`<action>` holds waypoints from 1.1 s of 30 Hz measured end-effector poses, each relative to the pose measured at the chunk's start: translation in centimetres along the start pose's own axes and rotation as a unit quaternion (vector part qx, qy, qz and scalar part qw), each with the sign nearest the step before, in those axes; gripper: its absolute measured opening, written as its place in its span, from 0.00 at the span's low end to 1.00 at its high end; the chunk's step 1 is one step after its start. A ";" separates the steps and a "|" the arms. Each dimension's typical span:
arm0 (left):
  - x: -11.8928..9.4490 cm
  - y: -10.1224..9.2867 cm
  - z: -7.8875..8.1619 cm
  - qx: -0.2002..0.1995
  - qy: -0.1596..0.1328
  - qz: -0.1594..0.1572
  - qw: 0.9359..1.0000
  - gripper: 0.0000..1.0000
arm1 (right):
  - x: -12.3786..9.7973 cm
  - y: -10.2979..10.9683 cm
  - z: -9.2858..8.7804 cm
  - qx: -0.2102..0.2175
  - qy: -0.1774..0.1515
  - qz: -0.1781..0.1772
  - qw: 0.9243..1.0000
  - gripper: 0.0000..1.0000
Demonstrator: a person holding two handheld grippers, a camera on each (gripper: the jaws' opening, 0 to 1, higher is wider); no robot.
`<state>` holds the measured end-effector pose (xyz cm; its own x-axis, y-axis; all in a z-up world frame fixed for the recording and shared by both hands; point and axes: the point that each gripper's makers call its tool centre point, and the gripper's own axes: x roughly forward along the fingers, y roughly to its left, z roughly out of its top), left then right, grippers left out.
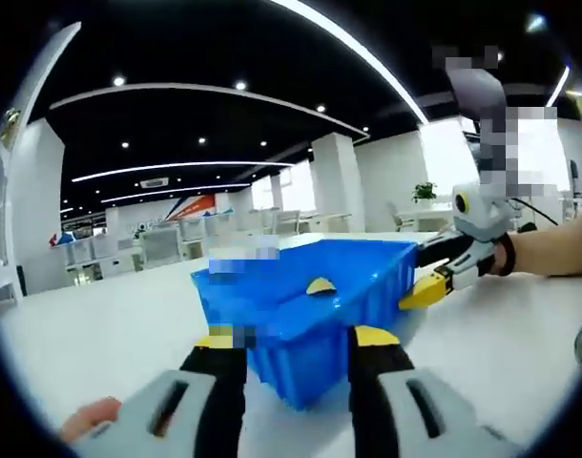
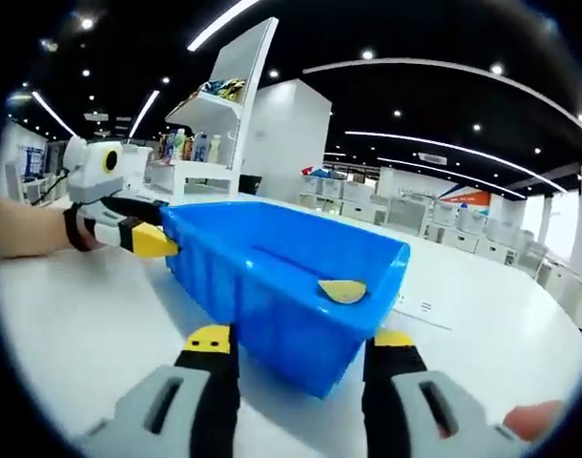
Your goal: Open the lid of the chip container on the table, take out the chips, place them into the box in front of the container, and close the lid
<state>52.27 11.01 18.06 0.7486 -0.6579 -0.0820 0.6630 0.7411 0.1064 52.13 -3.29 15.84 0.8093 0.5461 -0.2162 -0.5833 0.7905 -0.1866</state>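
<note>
The blue box [image 1: 305, 315] is being shown sitting on the white bench [image 1: 100, 329], tilted a bit in both views, with one corner poking toward each camera. It's also being seen in the right gripper view [image 2: 272, 286], again on the bench [image 2: 72, 324].

A single chip [image 1: 321, 285] is being seen lying inside the box, against the inner wall near the closer rim. In the right gripper view the same chip [image 2: 342, 290] is being seen resting just under the near rim.

The left gripper [image 1: 296, 339] is being held right at the box, fingers spread apart with the box corner sitting between the yellow tips. From the other side it's being seen [image 2: 153, 240] with a yellow tip touching the box's far end.

The right gripper [image 2: 301, 339] is being held the same way, fingers spread wide around the near corner of the box. In the left gripper view it's being seen [image 1: 426, 291] at the box's right edge, a yellow tip just beside the wall.

A shelf unit [image 2: 210, 134] with packaged goods is being seen standing in the background.
</note>
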 end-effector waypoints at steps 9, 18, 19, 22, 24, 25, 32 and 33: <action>-0.4 -0.4 0.2 -0.001 -0.016 0.000 1.000 0.43 | -0.2 -0.4 0.0 0.007 -0.012 0.000 1.000 0.49; -2.1 -0.6 -0.9 -0.002 0.015 -0.001 1.000 0.71 | -2.1 -1.3 -1.7 -0.004 0.010 0.001 1.000 0.67; -2.9 -0.7 -1.2 0.008 0.022 0.001 1.000 0.73 | -2.7 -1.7 -1.8 -0.004 0.009 -0.002 1.000 0.68; -5.0 -0.8 -1.6 0.012 0.037 0.002 0.999 0.80 | -4.9 -2.8 -1.7 0.005 0.004 -0.009 1.000 0.74; -6.8 -1.0 -1.5 0.011 0.049 0.007 0.999 0.85 | -6.9 -3.3 -1.4 0.015 0.000 -0.015 1.000 0.75; -7.6 -1.0 -1.3 0.012 0.051 0.010 0.999 0.86 | -7.7 -3.3 -1.2 0.017 -0.002 -0.016 1.000 0.75; -14.6 -3.0 2.1 0.035 0.059 0.032 0.997 0.87 | -15.2 -1.2 2.6 0.018 -0.050 -0.016 0.998 0.77; -15.2 -2.8 2.5 0.035 0.058 0.033 0.997 0.87 | -16.0 -0.9 3.0 0.015 -0.053 -0.016 0.998 0.77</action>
<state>39.00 18.63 21.54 0.7895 -0.5850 -0.1855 0.6127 0.7686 0.1839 39.90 -11.94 22.37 0.8315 0.5450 -0.1078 -0.5556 0.8152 -0.1635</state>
